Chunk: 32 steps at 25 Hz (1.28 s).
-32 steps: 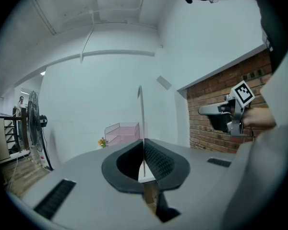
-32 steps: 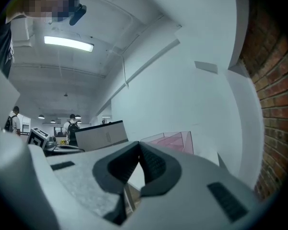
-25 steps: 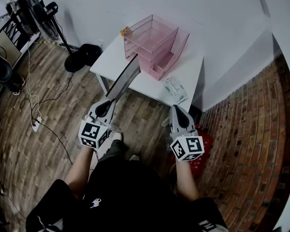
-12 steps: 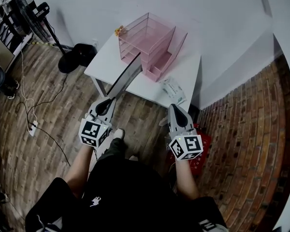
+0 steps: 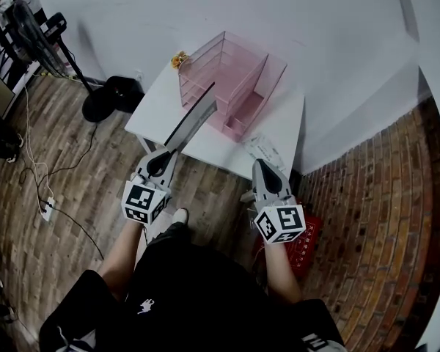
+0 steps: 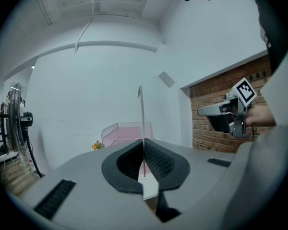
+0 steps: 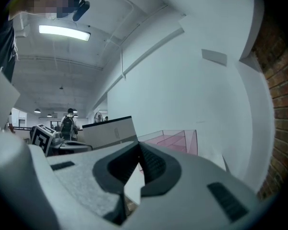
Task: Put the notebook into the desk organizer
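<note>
Head view: the left gripper [image 5: 170,149], lower-left of centre, is clamped on the near end of the notebook [image 5: 194,116]. The notebook stands on edge and runs up-frame twd the pink organizer [image 5: 238,75] at top centre. Its far end looks to be over the table [image 5: 155,101], in front of the organizer, not in it yet. The right gripper [image 5: 262,164], lower right, carries nothing, and a small packet [image 5: 262,147] lies at the table edge just ahead of it. Left gripper view: jaws pinched on the notebook [image 6: 140,114], seen edge-on as a thin upright line at centre, w/ the organizer [image 6: 127,130] low behind it and the right gripper [image 6: 225,116] at mid-right. The grip is on one end only, so the long free end could swing or slide out if it catches anything. Right gripper view: jaws together, nothing btw them; notebook [image 7: 108,132] at mid-left, organizer [image 7: 175,139] at centre-right. Main risks, I'd say: the leading corner hits a tray front or divider instead of a slot. The organizer looks like light plastic and nothing steadies it, so it could get shoved back or skewed. Or the notebook twists in the pinch and drops onto the table. The packet could also get knocked off if the right gripper goes in low.
</note>
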### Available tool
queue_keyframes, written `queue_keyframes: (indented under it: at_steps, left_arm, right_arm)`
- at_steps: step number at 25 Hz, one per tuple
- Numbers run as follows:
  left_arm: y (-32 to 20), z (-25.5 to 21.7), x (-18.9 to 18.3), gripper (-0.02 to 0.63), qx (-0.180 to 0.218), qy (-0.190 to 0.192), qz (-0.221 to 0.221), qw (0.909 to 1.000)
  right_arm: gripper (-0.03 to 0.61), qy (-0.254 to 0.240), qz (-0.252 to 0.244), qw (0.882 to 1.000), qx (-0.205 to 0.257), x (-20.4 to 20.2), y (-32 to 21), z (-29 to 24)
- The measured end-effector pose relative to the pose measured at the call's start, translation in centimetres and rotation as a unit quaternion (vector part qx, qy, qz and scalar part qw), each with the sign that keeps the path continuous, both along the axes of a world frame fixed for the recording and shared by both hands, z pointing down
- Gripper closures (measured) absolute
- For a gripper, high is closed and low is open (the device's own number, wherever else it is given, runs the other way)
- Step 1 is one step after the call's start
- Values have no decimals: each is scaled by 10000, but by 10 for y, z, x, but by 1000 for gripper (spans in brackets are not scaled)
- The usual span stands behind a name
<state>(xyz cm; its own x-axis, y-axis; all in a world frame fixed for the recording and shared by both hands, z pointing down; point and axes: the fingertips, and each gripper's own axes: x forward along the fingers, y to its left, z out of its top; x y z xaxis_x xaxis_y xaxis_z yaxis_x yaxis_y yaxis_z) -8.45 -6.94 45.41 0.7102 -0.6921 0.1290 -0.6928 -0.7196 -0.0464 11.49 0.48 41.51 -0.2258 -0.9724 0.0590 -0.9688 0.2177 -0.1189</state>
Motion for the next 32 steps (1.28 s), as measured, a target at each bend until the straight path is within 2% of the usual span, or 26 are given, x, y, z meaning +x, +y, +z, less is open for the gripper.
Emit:
queue_keyframes:
  at_steps: [17,32]
  left_arm:
    - [-103,-3,-14,604,-23,266,511,9983]
    - [-146,-5,-18,604,69,351,935,9950]
  right_arm:
    - [577,221,496,9985,-94,-26,-89,-10]
    - [577,316,800,9961,-210,-42,-126,-4]
